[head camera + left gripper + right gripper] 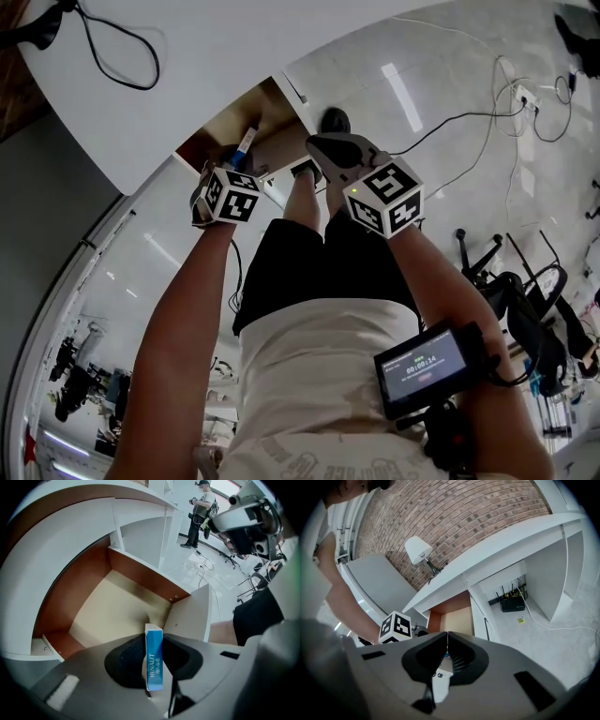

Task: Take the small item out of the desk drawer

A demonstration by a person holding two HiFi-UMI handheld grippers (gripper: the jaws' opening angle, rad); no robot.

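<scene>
The small item is a blue box (153,658) with white print, standing upright between the pads of my left gripper (241,157), which is shut on it. In the head view the blue box (247,142) sticks up just above the open desk drawer (274,114). Below it, the drawer (117,606) shows a bare tan floor and brown walls. My right gripper (447,638) has its jaws together with nothing between them. It hangs to the right of the drawer front, near my left gripper's marker cube (396,626).
The white desk top (187,75) carries a black cable (117,47). A lamp (418,550) stands on it by the brick wall. A router (513,604) sits in the recess under the desk. Cables cross the floor, and a person (199,513) stands far off.
</scene>
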